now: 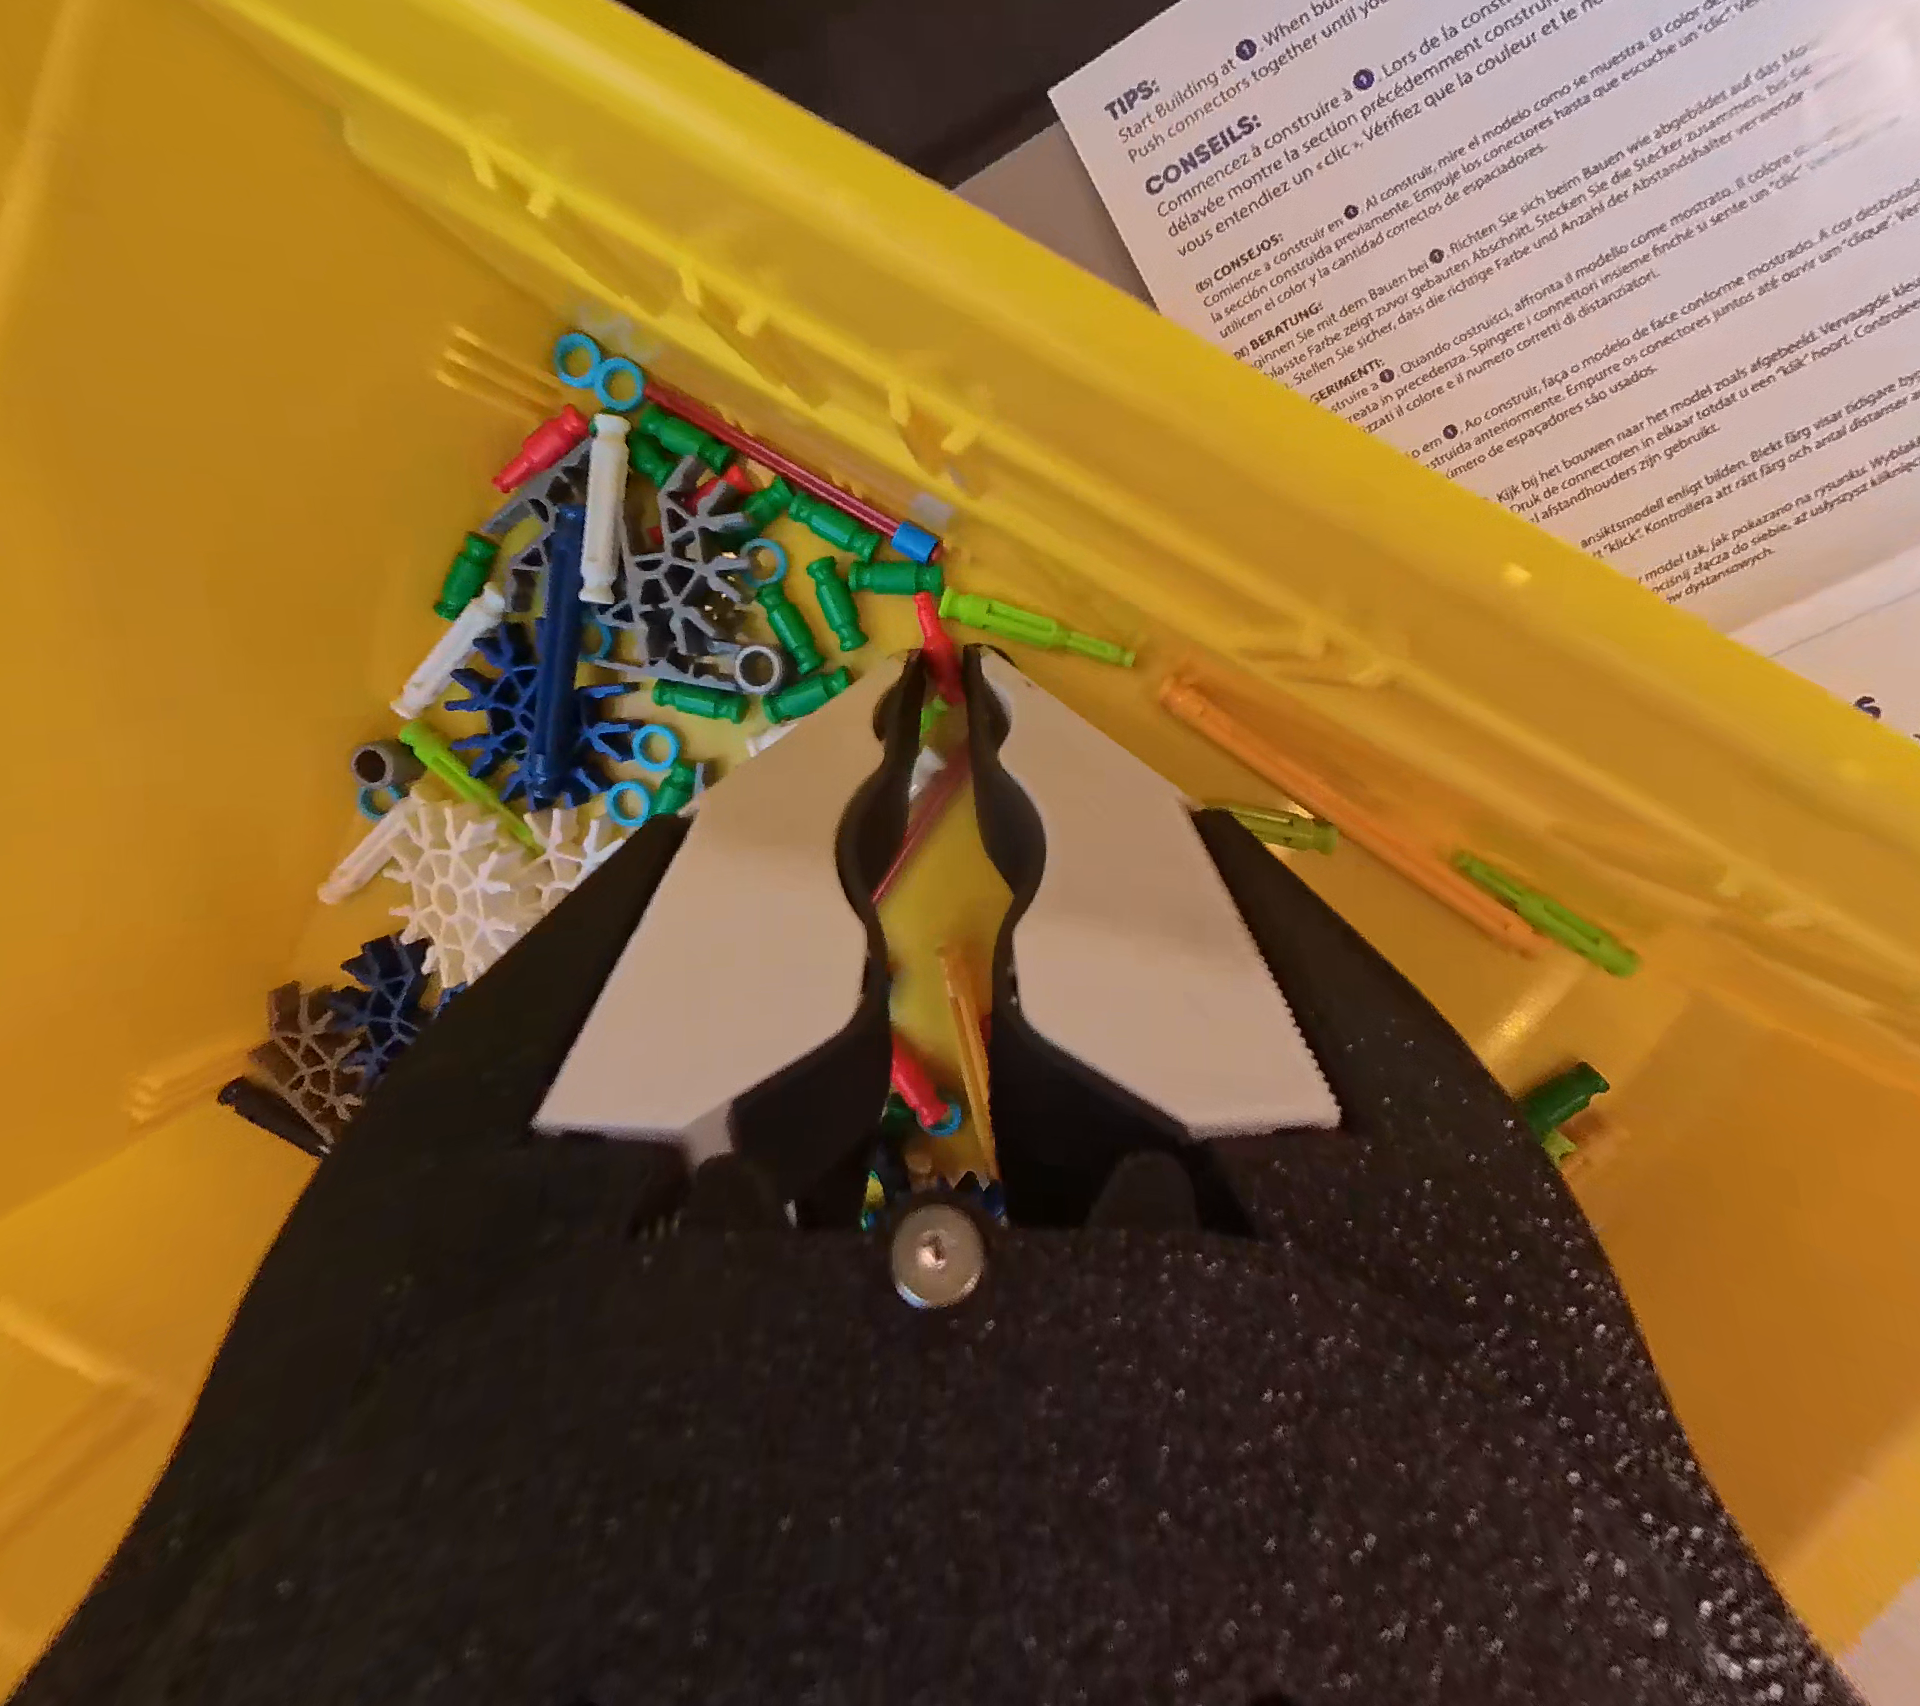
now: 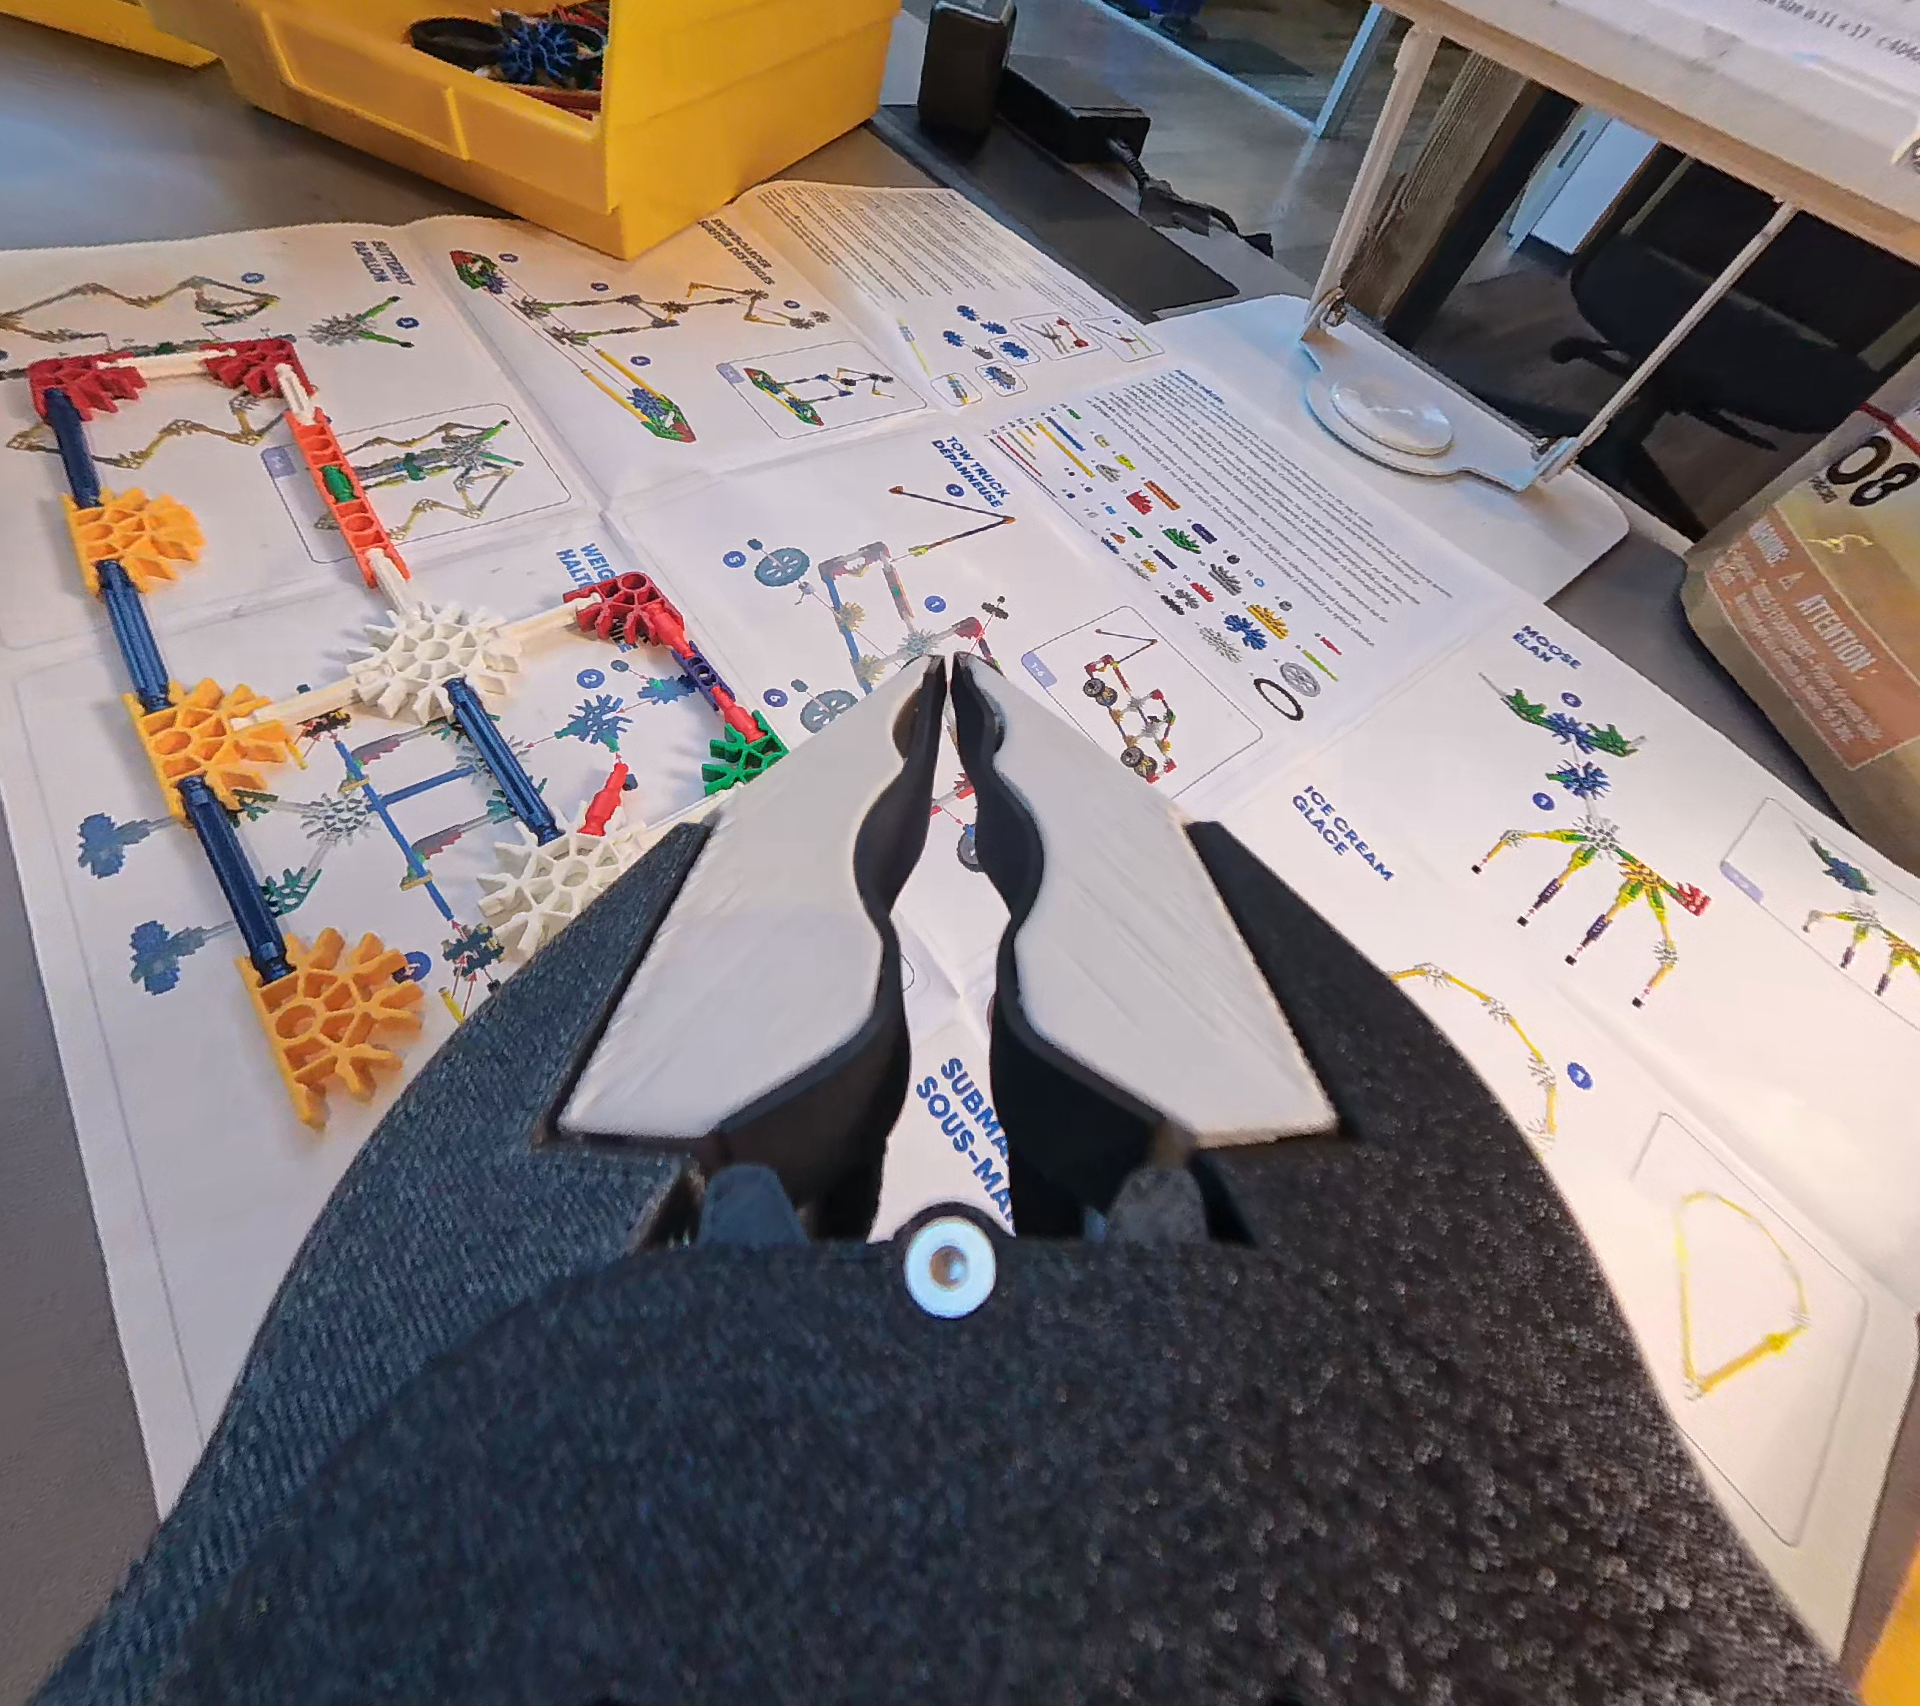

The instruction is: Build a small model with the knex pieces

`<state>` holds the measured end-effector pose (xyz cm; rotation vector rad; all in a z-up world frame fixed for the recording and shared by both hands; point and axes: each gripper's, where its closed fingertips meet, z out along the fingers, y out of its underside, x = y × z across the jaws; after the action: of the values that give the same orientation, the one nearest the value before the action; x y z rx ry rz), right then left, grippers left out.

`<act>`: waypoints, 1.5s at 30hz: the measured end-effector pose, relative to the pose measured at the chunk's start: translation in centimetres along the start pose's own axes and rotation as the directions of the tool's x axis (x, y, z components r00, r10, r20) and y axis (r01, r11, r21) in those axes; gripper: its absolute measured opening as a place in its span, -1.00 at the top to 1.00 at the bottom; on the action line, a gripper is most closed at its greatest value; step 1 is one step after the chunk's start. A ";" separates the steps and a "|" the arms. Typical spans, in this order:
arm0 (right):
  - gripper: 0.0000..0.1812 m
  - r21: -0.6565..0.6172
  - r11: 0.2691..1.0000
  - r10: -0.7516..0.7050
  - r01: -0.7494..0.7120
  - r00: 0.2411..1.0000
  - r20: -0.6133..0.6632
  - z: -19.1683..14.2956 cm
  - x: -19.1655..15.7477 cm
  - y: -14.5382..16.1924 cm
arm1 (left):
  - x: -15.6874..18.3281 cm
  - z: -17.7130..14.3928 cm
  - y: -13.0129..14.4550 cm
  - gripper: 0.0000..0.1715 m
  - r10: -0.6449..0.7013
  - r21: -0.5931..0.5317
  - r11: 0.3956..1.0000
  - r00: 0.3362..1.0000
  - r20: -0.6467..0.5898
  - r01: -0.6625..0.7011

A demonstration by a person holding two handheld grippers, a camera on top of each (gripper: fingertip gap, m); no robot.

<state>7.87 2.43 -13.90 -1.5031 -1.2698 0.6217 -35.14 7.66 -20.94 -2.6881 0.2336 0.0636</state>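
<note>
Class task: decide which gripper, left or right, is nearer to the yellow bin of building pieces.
Left. The left gripper is down inside the yellow bin, tips pinching a small red rod. The right gripper hovers over the instruction sheet, well away from the bin.

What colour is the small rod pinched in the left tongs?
Red; the small rod shows best in the left wrist view, between the left tongs.

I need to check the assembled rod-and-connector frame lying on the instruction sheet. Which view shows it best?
The right wrist view: the assembled frame lies in plain sight on the instruction sheet, left of the right gripper. The left wrist view shows none of it, only the yellow bin.
</note>
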 end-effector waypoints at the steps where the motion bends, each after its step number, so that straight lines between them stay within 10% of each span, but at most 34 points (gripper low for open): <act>1: 0.99 -0.001 1.000 -0.003 0.003 1.000 -0.001 0.0 0.0 0.0 | 0.0 0.0 0.0 0.94 0.001 -0.004 1.000 1.000 0.000 -0.001; 13: 0.99 0.034 0.999 -0.011 0.011 1.000 -0.005 -0.2 -0.2 -0.8 | 1.8 -7.8 -3.5 0.96 0.028 0.253 0.967 0.996 -0.083 -0.006; 22: 0.92 0.198 0.978 0.026 -0.063 0.983 0.182 -0.6 -4.5 -4.6 | 23.4 -20.1 -4.0 0.96 0.497 0.746 0.660 0.796 -0.346 -0.087; 30: 0.90 0.177 0.979 0.010 -0.099 0.895 0.446 -1.9 -9.3 -5.0 | 39.4 -16.6 2.7 0.95 0.707 0.790 0.597 0.559 -0.434 -0.141; 45: 1.00 0.024 0.995 -0.095 0.098 0.828 0.552 -1.7 -12.3 -0.7 | 42.0 -13.2 6.0 0.96 0.776 0.775 0.572 0.482 -0.407 -0.267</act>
<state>5.30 -9.61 -15.36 -1.2898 -1.7753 1.0369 5.29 -9.81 -15.01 -1.6890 1.1824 -0.7809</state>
